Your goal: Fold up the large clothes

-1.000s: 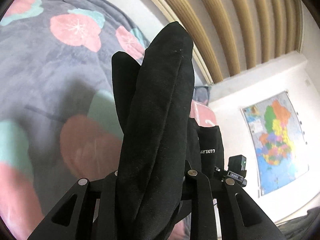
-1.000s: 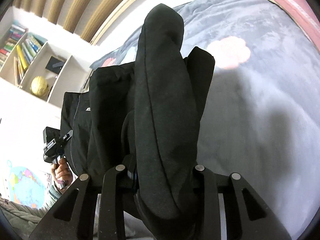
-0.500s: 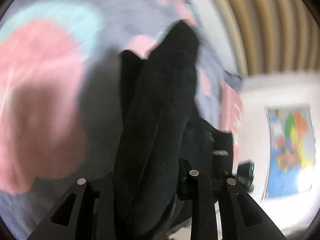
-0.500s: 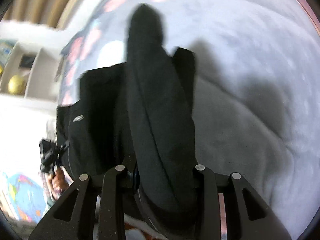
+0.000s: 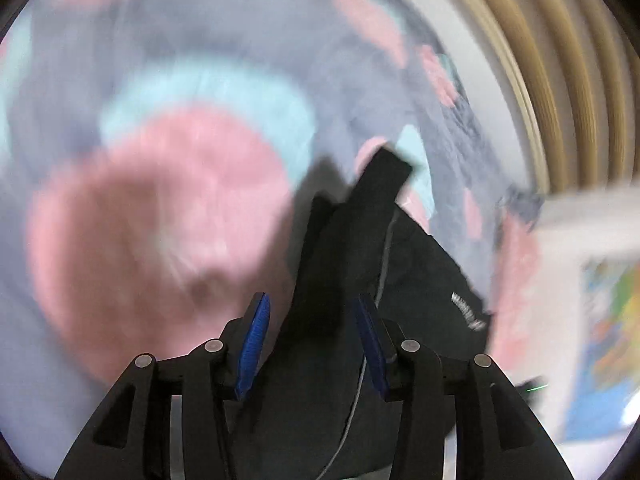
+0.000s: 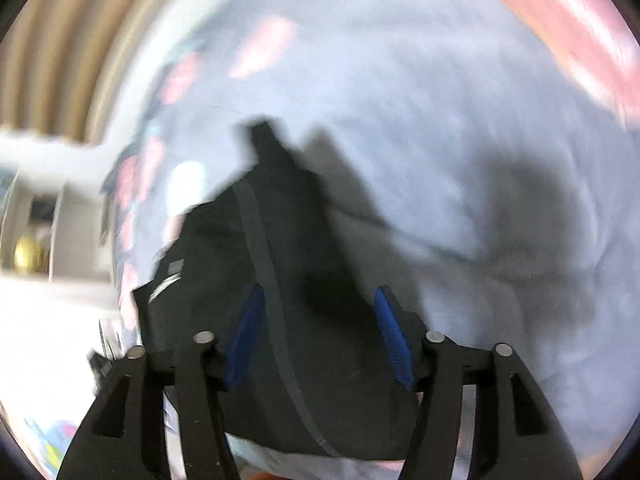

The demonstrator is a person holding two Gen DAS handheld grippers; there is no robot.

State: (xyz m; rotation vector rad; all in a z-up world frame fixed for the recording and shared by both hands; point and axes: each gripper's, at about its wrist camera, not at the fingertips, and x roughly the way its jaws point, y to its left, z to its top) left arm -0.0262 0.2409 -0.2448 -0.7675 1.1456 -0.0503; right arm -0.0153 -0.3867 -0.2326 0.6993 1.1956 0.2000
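Observation:
A black garment [image 5: 404,280] with a small white logo lies on the grey bedspread [image 5: 168,184] with pink and teal flowers. My left gripper [image 5: 310,312] is open, its blue pads [image 5: 256,332] showing on either side of a raised fold of the garment, not pinching it. In the right wrist view the same black garment [image 6: 272,280] lies below my right gripper [image 6: 316,300], which is open too, blue pads [image 6: 394,336] wide apart over the cloth. Both views are motion blurred.
A wooden slatted headboard [image 5: 560,60] stands beyond the bed. A wall map [image 5: 612,344] hangs at the right. A white shelf with a yellow globe [image 6: 28,256] is at the left in the right wrist view. A pink strip [image 6: 560,28] runs along the bed's far right.
Both grippers have opened and let go of the thick folds of the black garment. The garment has dropped onto the bedspread, and both cameras have swung down toward the bed.

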